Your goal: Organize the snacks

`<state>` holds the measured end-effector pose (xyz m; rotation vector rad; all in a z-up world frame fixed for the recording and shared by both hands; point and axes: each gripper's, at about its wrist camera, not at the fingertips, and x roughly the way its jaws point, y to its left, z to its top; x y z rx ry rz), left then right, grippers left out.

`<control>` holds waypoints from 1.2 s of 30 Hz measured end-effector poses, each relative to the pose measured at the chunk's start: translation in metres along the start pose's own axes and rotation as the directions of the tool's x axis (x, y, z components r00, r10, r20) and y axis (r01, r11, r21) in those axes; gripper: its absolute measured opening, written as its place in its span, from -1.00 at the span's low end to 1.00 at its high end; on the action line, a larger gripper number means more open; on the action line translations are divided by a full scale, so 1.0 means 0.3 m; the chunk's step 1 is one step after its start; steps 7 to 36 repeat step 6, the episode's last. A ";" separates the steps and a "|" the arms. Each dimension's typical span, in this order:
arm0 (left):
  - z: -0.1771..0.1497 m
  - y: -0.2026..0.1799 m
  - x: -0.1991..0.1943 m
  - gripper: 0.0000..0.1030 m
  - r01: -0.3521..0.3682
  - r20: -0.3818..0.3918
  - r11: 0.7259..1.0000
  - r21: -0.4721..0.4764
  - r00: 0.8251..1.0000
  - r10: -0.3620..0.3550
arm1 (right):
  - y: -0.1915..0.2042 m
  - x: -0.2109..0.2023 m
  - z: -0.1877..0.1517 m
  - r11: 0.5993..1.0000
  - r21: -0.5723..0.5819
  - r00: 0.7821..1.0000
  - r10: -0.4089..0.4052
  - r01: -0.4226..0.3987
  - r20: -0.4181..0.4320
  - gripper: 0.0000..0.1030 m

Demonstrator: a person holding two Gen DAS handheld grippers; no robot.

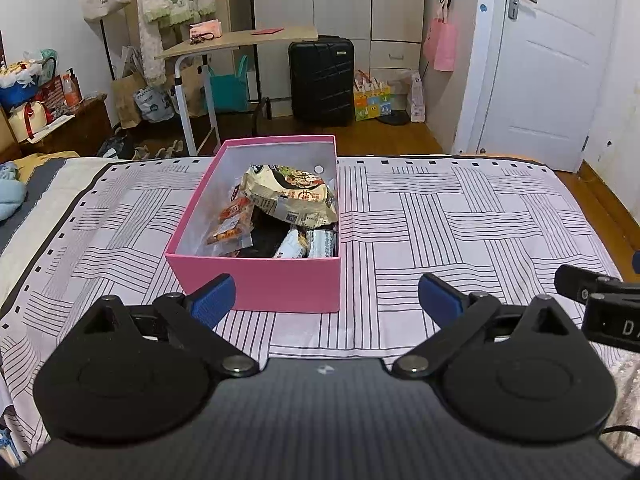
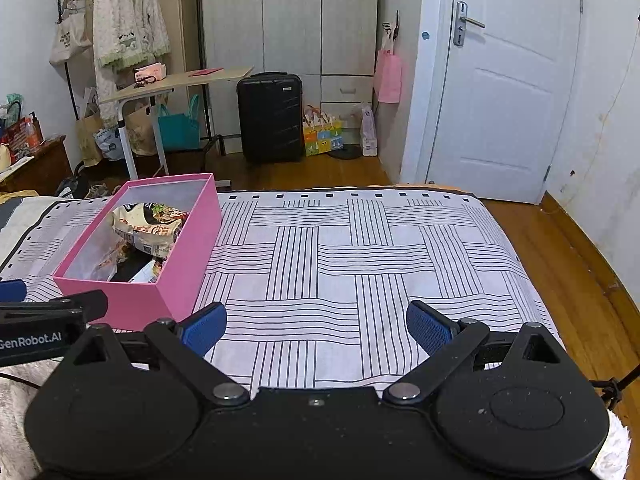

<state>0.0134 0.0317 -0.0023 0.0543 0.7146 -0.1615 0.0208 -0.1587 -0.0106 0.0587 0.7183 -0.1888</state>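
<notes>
A pink box [image 1: 256, 280] stands on the bed and holds several snack packets, with a large cream noodle bag [image 1: 288, 196] on top and orange packets [image 1: 232, 220] at its left. My left gripper [image 1: 326, 300] hovers just in front of the box, open and holding nothing. In the right wrist view the pink box [image 2: 180, 268] is at the left with the noodle bag [image 2: 148, 224] inside. My right gripper [image 2: 316, 326] is open over bare bedsheet to the right of the box. Each gripper shows at the edge of the other's view.
The bed carries a white sheet with black line patterns [image 2: 360, 260]. Beyond its far edge are a wooden floor, a black suitcase [image 1: 322, 80], a small tilted desk [image 1: 236, 40], bags, a wardrobe and a white door [image 2: 500, 92].
</notes>
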 end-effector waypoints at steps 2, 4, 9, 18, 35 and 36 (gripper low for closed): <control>0.000 0.001 0.001 0.93 -0.003 0.002 1.000 0.004 1.000 0.003 | -0.001 0.001 -0.002 1.000 0.003 1.000 -0.003 0.003 -0.001 0.91; -0.001 0.002 0.001 0.93 -0.004 -0.002 1.000 0.004 1.000 0.004 | 0.000 0.005 -0.004 1.000 0.004 1.000 -0.005 0.005 -0.004 0.91; -0.002 0.003 0.002 0.93 -0.006 -0.003 1.000 0.007 1.000 0.006 | 0.000 0.010 -0.003 1.000 0.003 1.000 -0.006 0.006 -0.008 0.91; -0.002 0.003 0.002 0.93 -0.006 -0.003 1.000 0.007 1.000 0.006 | 0.000 0.010 -0.003 1.000 0.003 1.000 -0.006 0.006 -0.008 0.91; -0.002 0.003 0.002 0.93 -0.006 -0.003 1.000 0.007 1.000 0.006 | 0.000 0.010 -0.003 1.000 0.003 1.000 -0.006 0.006 -0.008 0.91; -0.002 0.003 0.002 0.93 -0.006 -0.003 1.000 0.007 1.000 0.006 | 0.000 0.010 -0.003 1.000 0.003 1.000 -0.006 0.006 -0.008 0.91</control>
